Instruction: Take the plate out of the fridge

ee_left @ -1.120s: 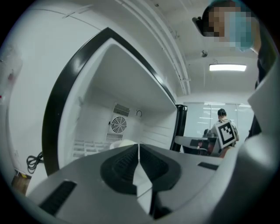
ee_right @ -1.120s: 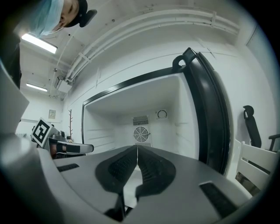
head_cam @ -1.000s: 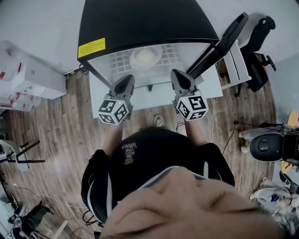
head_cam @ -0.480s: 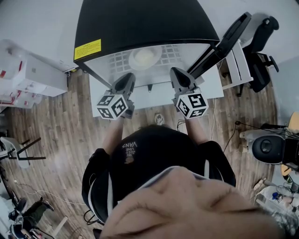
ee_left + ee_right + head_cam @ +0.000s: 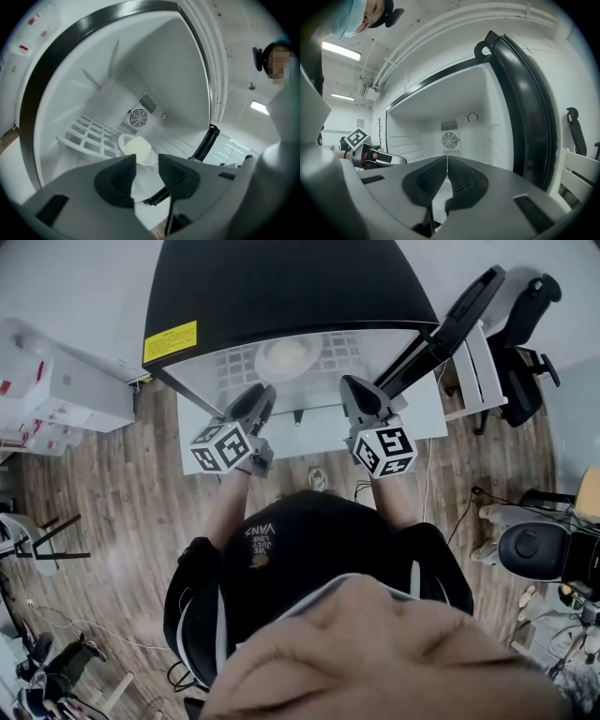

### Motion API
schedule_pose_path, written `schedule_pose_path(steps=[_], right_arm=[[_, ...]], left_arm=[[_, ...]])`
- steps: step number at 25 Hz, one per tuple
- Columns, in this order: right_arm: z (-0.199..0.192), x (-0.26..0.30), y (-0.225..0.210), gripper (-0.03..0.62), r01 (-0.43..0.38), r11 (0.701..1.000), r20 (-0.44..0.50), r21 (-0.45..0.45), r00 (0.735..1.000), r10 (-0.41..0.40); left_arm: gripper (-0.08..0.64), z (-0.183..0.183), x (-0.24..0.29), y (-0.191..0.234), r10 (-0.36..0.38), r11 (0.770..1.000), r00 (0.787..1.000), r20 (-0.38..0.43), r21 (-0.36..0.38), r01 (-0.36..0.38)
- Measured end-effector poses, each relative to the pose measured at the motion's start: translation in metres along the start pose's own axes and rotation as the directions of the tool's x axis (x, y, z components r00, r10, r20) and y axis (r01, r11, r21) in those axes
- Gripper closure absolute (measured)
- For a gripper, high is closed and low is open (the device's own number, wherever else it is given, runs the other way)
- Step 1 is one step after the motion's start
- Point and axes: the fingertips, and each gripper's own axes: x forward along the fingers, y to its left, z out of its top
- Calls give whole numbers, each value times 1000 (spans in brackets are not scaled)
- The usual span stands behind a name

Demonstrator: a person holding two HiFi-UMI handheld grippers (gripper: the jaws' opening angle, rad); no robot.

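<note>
The plate [image 5: 286,357] lay inside the open fridge [image 5: 281,287], toward the back of the compartment, below the round fan [image 5: 139,116] in the rear wall. It was white and carried a pale yellowish lump [image 5: 137,148]. In the left gripper view it sat against the near end of the white wire shelf [image 5: 86,136]; whether it rested on the shelf or beside it could not be determined. You held the left gripper [image 5: 146,160] at the fridge opening, aimed at the plate. Its jaws had just been opening and stood partly apart, with nothing between them; the plate showed through the gap, well beyond the tips. You held the right gripper [image 5: 447,161] beside it, also at the opening, pointed into the compartment. Its jaws were pressed fully together and gripped nothing. The fridge door [image 5: 450,320] stood swung open at your right.
</note>
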Motion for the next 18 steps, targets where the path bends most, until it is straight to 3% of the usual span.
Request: schedule_pose_path(steps=[18], right_arm=[[-2, -2, -10, 580, -2, 1000, 8, 12, 1000, 2]], left_arm=[[387, -2, 18, -2, -14, 982, 1000, 20, -186, 17]])
